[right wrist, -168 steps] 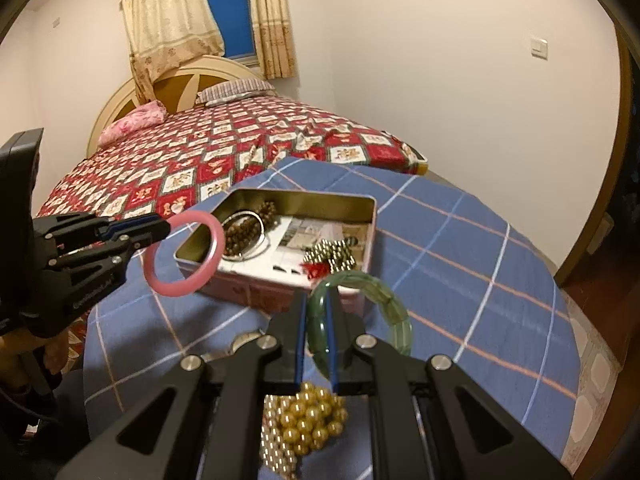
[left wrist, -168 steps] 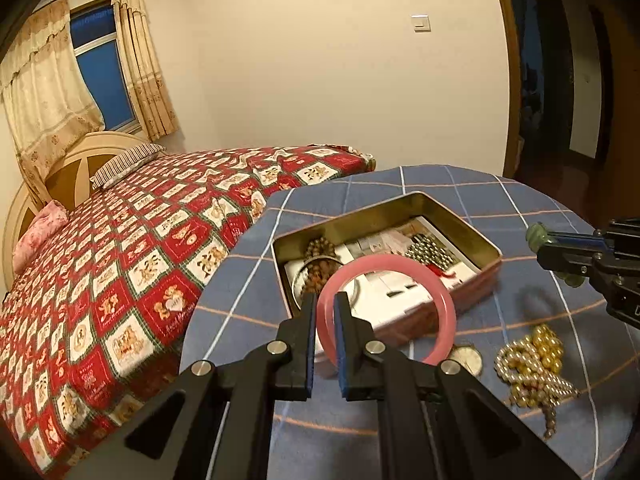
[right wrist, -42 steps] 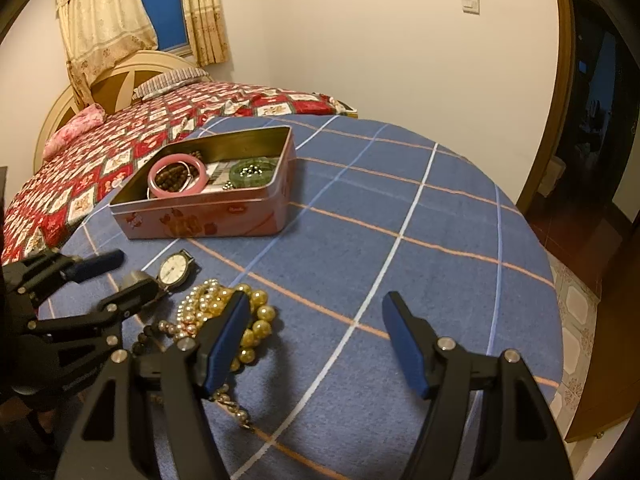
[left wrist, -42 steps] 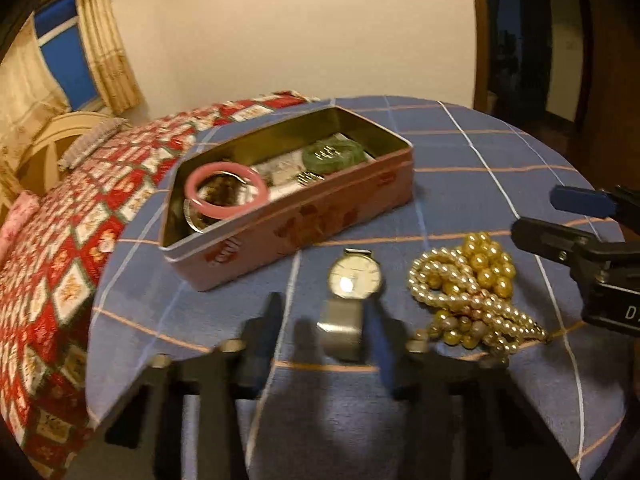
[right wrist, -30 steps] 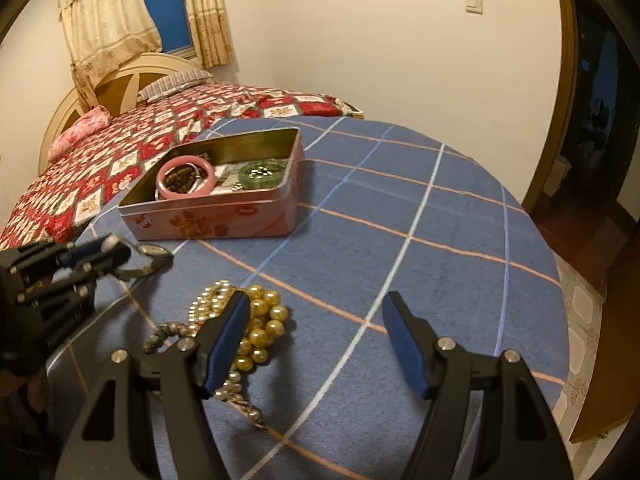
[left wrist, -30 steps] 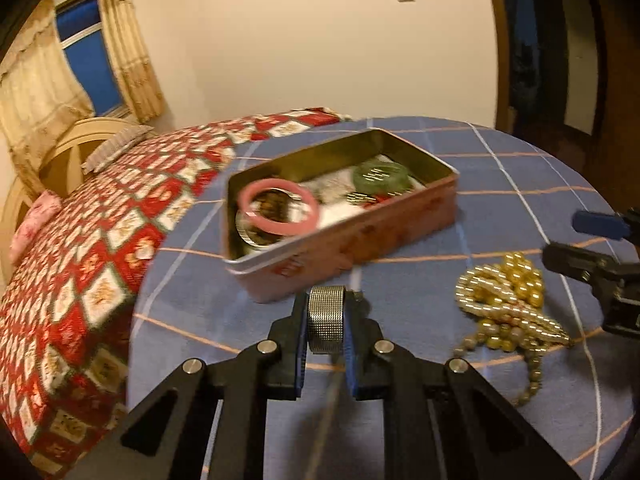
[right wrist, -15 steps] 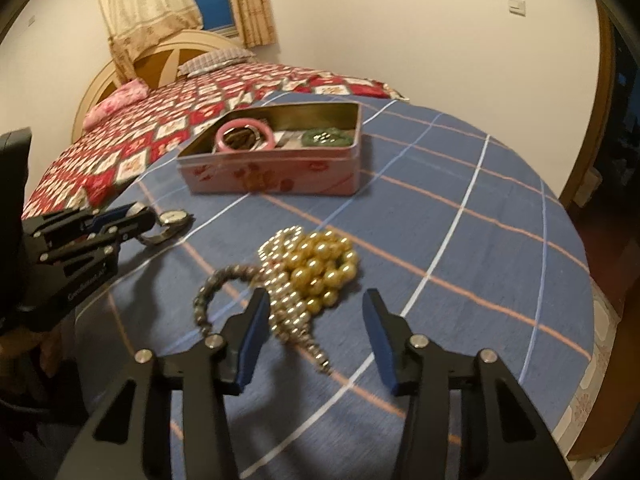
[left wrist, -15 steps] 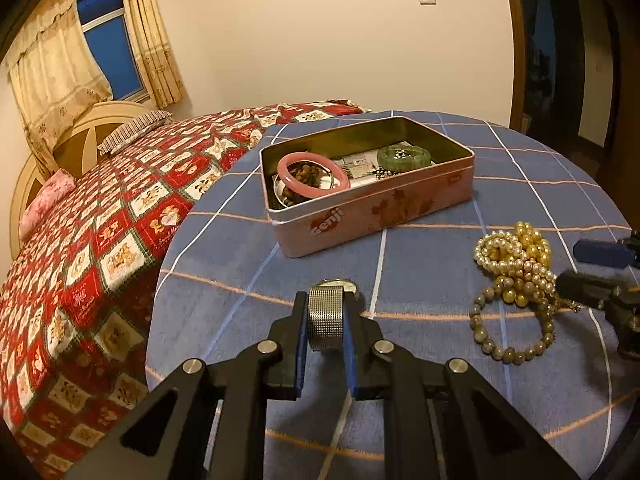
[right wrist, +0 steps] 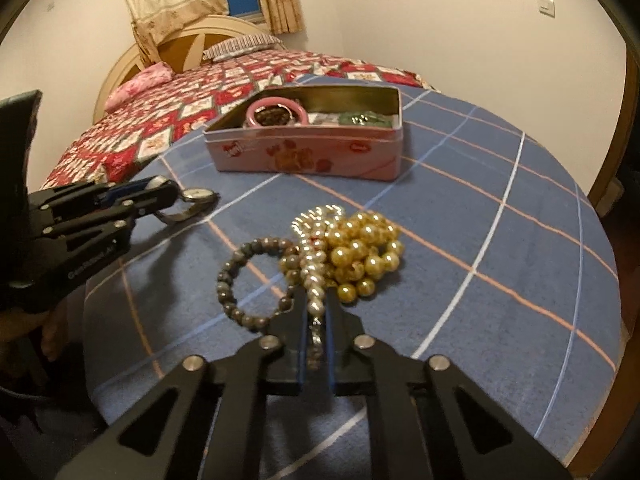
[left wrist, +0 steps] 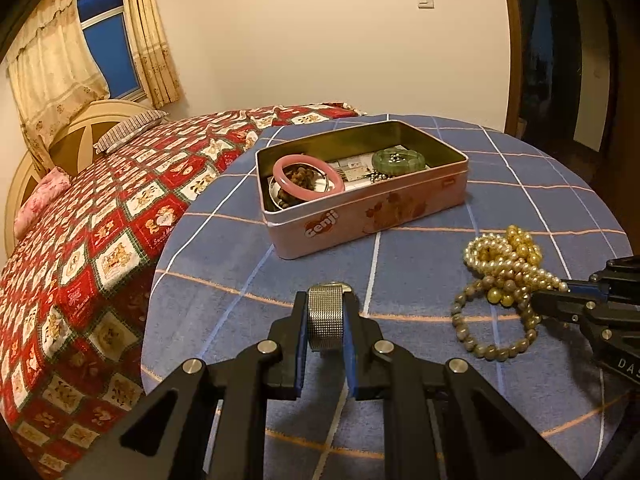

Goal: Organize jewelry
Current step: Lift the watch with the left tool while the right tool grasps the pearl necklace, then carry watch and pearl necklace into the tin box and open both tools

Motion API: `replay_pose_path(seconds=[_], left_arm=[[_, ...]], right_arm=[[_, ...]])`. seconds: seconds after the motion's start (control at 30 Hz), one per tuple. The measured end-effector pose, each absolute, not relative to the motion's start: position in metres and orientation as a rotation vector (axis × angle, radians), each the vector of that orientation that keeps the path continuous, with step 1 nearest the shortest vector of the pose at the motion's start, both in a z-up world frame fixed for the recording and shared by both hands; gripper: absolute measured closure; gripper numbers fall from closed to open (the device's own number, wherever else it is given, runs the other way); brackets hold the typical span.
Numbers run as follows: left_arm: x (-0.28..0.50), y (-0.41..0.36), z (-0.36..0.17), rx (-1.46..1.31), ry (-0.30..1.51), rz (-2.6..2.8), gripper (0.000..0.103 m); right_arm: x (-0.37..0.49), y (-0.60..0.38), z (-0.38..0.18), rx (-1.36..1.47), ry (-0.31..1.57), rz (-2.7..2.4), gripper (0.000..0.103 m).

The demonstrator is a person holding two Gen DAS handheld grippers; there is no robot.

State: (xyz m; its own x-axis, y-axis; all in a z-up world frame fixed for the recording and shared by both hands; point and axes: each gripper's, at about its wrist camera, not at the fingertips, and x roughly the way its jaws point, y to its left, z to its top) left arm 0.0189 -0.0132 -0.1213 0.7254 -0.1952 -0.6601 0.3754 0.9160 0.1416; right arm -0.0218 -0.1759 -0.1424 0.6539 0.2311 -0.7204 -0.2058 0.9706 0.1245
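Observation:
A pink tin box (left wrist: 372, 216) (right wrist: 304, 152) stands open on the blue checked table. It holds a pink bangle (left wrist: 308, 178), a green bangle (left wrist: 398, 160) and dark beads. My left gripper (left wrist: 325, 304) is shut on the mesh strap of a silver watch (left wrist: 326, 316) (right wrist: 196, 196), held just above the table in front of the box. My right gripper (right wrist: 316, 300) is shut on a pearl strand (right wrist: 314, 280) at the near end of a pile of gold and pearl beads (right wrist: 352, 248) (left wrist: 508, 268). A grey bead bracelet (right wrist: 244, 276) lies beside it.
A bed with a red patterned quilt (left wrist: 92, 216) lies close along the table's left edge. The table edge (right wrist: 592, 320) curves round at the right. A doorway (left wrist: 560, 40) is at the back right.
My right gripper has dropped onto the bead pile and shut on the pearl strand. My left gripper has moved a little nearer the box with the watch in it.

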Motion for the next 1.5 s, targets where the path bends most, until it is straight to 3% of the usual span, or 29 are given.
replay_pose_path(seconds=[0.73, 1.5], left_arm=[[0.042, -0.006, -0.062, 0.242, 0.559, -0.310, 0.088], [0.100, -0.029, -0.036, 0.266, 0.513, -0.306, 0.088]], right_arm=[[0.001, -0.169, -0.082, -0.009, 0.650, 0.228, 0.094], [0.063, -0.174, -0.061, -0.019, 0.623, 0.224, 0.094]])
